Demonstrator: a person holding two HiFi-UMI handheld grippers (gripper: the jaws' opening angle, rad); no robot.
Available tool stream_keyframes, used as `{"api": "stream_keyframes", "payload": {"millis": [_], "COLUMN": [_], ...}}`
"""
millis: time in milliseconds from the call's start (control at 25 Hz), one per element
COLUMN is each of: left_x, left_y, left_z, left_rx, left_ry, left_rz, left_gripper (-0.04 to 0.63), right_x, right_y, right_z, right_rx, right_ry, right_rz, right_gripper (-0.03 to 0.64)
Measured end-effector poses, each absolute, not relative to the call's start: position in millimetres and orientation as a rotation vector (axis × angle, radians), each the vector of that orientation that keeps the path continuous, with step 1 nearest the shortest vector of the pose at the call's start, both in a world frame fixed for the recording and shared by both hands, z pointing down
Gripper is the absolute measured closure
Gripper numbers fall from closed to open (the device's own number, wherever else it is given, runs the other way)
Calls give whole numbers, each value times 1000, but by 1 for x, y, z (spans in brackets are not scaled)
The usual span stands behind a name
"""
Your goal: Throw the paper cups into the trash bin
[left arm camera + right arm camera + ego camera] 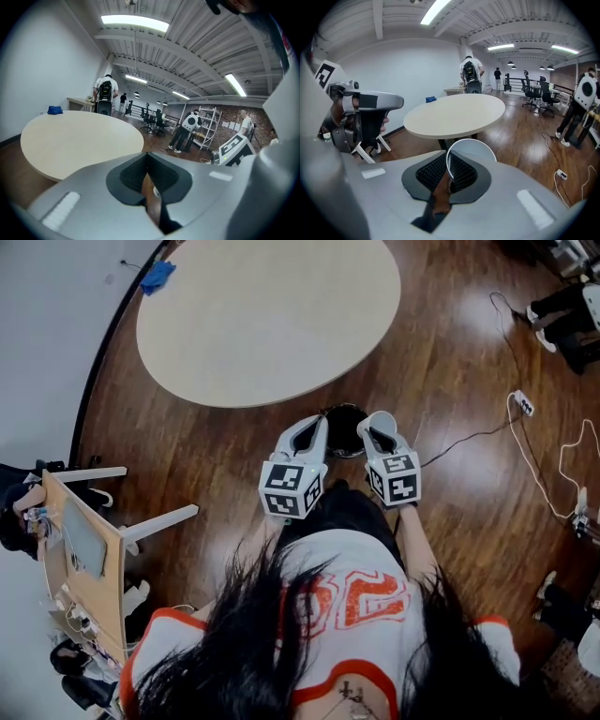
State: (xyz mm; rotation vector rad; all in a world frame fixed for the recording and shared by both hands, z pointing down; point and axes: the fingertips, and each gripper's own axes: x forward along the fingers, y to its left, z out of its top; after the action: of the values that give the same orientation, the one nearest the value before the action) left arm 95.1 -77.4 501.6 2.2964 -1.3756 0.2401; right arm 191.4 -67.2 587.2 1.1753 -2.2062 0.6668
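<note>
A white paper cup [471,151] is pinched by its rim in my right gripper [449,177], which is shut on it. In the head view the cup [382,419] sits at the tip of that gripper [376,430], at the right edge of a black trash bin [343,427] on the wooden floor. My left gripper [317,425] hangs at the bin's left edge. In its own view the left gripper [146,176] has its jaws together with nothing between them. Most of the bin is hidden behind the two grippers.
A large round beige table [267,315] stands just beyond the bin, with a blue cloth [157,276] at its far left. A small wooden desk [84,549] is at the left. Cables and a power strip [523,403] lie on the floor at the right. People stand in the background.
</note>
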Motion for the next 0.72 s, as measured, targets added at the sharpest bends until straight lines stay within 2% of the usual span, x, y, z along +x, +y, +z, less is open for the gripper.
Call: {"api": "stream_keyframes", "payload": {"millis": [240, 720], "left_x": [110, 149], "left_y": [-70, -64], "left_z": [509, 587], "left_rx": [2335, 2399], "left_ry": [-1307, -1138], "left_rz": [257, 415], "left_gripper": [595, 595], "right_x": [206, 196], "right_y": [-61, -72], "right_z": [607, 684], "right_rx": [1210, 1140], "right_ry": [-2170, -2112], "right_rz": [719, 757], "right_gripper": [588, 588]}}
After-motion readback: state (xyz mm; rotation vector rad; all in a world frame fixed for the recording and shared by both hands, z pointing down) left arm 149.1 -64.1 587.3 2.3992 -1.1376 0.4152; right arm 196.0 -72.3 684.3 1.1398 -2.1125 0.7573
